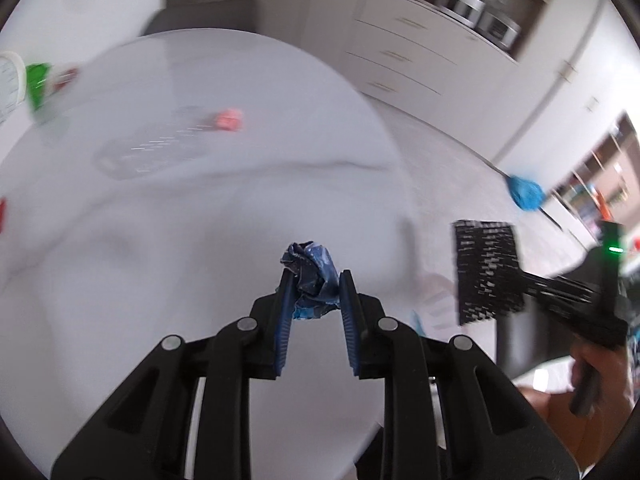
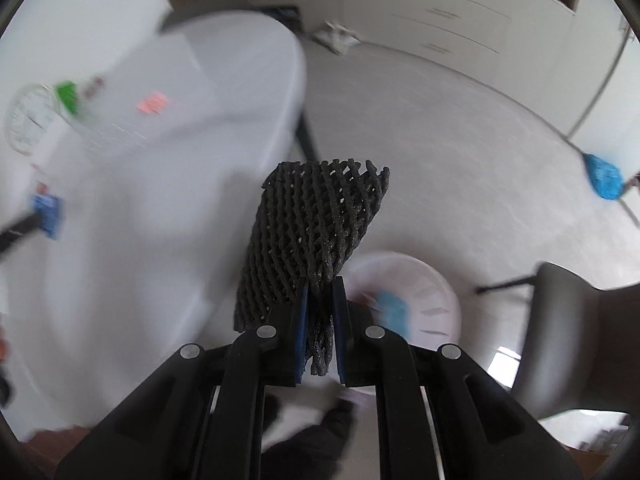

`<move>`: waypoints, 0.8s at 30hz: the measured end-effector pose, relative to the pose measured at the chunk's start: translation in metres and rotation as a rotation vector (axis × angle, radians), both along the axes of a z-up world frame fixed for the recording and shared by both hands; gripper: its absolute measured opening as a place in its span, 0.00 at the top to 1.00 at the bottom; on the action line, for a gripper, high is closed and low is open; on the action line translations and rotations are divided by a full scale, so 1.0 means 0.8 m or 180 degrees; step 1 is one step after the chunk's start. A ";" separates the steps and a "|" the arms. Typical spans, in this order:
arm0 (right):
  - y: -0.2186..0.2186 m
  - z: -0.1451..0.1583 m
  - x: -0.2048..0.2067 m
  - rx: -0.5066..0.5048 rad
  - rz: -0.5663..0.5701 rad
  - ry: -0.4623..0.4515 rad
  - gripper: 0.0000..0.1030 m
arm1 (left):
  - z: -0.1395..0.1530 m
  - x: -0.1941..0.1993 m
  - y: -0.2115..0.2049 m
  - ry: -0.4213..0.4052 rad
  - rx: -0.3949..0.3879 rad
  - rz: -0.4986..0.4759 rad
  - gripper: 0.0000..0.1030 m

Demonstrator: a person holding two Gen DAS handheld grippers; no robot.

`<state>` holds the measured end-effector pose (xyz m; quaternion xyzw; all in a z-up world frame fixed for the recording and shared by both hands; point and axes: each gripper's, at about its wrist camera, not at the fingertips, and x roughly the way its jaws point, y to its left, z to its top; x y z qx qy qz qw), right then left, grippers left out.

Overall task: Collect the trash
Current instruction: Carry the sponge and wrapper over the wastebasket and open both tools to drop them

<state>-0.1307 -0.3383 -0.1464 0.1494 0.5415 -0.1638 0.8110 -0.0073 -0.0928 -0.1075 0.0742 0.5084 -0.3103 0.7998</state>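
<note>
My left gripper [image 1: 314,280] is shut on a crumpled blue wrapper [image 1: 310,276] and holds it above the white round table [image 1: 200,220]. My right gripper [image 2: 319,292] is shut on a black foam net sleeve [image 2: 316,224], held over the floor beside the table [image 2: 160,200]; the sleeve also shows in the left wrist view [image 1: 486,272]. A white waste bin [image 2: 436,300] with a blue scrap [image 2: 394,312] inside stands on the floor just below the right gripper. A crushed clear plastic bottle [image 1: 156,148] with a pink cap [image 1: 228,119] lies on the table.
A green item [image 1: 38,84] and a white round scale [image 2: 30,118] sit at the table's far left. A blue mop head [image 2: 604,176] lies on the floor at the right. A grey chair [image 2: 580,344] stands near the bin. Cabinets [image 1: 400,52] line the back.
</note>
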 end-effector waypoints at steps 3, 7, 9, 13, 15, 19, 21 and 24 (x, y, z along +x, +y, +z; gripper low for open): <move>-0.029 -0.042 -0.015 -0.0042 -0.0069 0.0239 0.88 | -0.005 -0.029 -0.042 -0.0005 0.0059 -0.0259 0.78; -0.060 -0.093 -0.032 0.0093 -0.0144 0.0430 0.86 | -0.011 -0.059 -0.097 0.0021 0.0110 -0.0492 0.78; -0.071 -0.112 -0.044 0.0138 -0.0158 0.0510 0.85 | -0.016 -0.072 -0.121 0.0040 0.0136 -0.0580 0.78; -0.088 -0.136 -0.056 0.0225 -0.0211 0.0606 0.54 | -0.026 -0.091 -0.159 0.0063 0.0179 -0.0746 0.78; -0.096 -0.137 -0.064 0.0272 -0.0240 0.0575 0.41 | -0.032 -0.101 -0.176 0.0091 0.0202 -0.0823 0.78; -0.107 -0.119 -0.079 0.0202 -0.0260 0.0498 0.31 | -0.045 -0.121 -0.209 0.0120 0.0284 -0.0978 0.78; -0.112 -0.105 -0.088 0.0168 -0.0281 0.0445 0.29 | -0.053 -0.128 -0.226 0.0142 0.0323 -0.1059 0.77; -0.123 -0.089 -0.099 0.0117 -0.0324 0.0397 0.19 | -0.064 -0.135 -0.246 0.0252 0.0321 -0.1146 0.77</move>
